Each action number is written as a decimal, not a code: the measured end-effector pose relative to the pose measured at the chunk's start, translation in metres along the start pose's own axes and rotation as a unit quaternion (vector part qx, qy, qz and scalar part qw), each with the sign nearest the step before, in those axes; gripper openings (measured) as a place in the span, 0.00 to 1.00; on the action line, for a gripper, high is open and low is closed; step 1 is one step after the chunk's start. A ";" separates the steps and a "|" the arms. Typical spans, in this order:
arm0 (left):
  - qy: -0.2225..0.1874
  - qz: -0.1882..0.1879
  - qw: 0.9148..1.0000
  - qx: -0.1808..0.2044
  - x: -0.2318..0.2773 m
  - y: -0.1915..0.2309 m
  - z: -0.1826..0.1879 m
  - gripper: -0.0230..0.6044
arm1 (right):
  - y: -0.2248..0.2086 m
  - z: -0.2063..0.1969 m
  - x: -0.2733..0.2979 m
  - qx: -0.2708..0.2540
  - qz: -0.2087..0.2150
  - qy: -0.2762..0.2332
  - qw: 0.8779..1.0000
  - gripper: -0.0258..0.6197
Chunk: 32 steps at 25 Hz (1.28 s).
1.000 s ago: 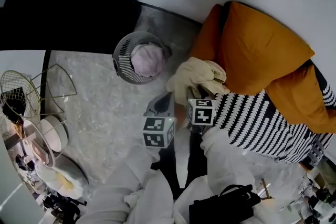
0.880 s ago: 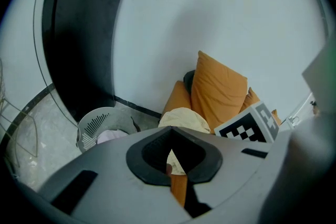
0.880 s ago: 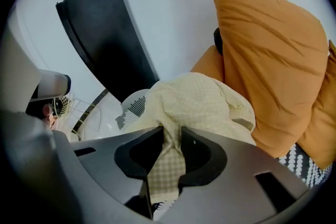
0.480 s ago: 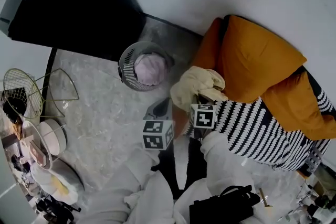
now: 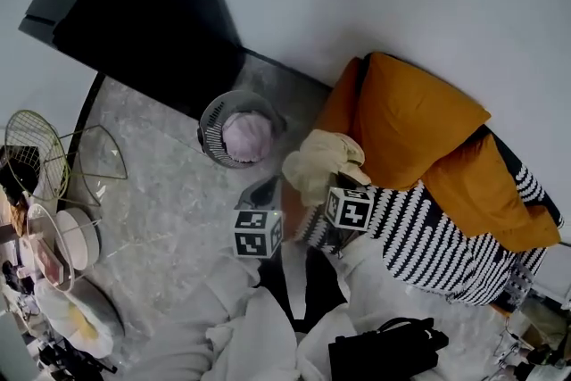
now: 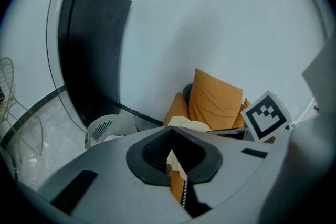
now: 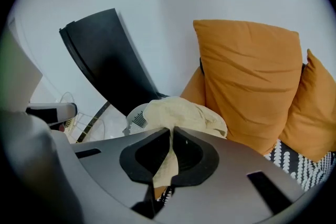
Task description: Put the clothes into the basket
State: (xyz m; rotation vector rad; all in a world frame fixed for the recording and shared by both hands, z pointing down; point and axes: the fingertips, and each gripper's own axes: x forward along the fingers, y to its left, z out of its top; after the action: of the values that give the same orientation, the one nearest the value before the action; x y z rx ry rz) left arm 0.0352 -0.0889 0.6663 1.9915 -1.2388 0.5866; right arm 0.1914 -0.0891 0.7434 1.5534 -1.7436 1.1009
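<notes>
A: Where is the cream garment (image 5: 323, 161)?

B: It is bunched at the edge of the sofa (image 5: 428, 236) nearest the basket, in front of the 2 orange cushions (image 5: 415, 129). A fold of it runs between the right tongs (image 7: 171, 132), which are closing and already pinch it.

A: And the left tongs (image 6: 171, 131)?

B: Their tips are pressed together. I see no cloth caught in them, only a sliver of cream, orange and stripes showing through the slit behind the tips. They hang just beside the bundle, on the basket's side.

A: So 1 pinch carries everything. Is that enough?

B: Probably, since the cloth looks light. But the grip is on a thin fold, and the bulk sits above and beyond the tips. I would raise it until every trailing part clears the sofa's edge before swinging across.

A: Where does it go?

B: The basket (image 5: 214, 116) stands on the floor (image 5: 152, 183), near the dark strip at the foot of the wall. A pink garment (image 5: 247, 136) already lies in it, with room on top.

A: What could go wrong?

B: A loose end draping over the rim. Bring the bundle over the middle, lower it, then release. The left tongs can tuck in any overhang.
</notes>
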 end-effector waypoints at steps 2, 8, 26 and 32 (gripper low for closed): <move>-0.006 0.004 1.000 -0.002 -0.006 0.003 0.004 0.04 | 0.004 0.012 -0.009 -0.004 0.004 -0.011 1.000 0.09; -0.030 0.017 0.999 -0.005 -0.037 0.002 0.021 0.04 | 0.026 0.049 -0.051 -0.024 0.026 -0.047 0.998 0.09; -0.154 0.092 0.983 -0.042 -0.125 0.019 0.090 0.04 | 0.082 0.161 -0.156 -0.070 0.095 -0.170 0.978 0.09; -0.158 0.104 0.981 -0.048 -0.131 0.021 0.089 0.04 | 0.101 0.172 -0.161 -0.088 0.118 -0.175 0.974 0.09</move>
State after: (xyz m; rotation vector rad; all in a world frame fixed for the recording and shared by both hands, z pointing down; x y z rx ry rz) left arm -0.0396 -0.0875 0.5252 1.9377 -1.6513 0.3070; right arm 0.1411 -0.1514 0.4999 1.5266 -2.2434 0.7830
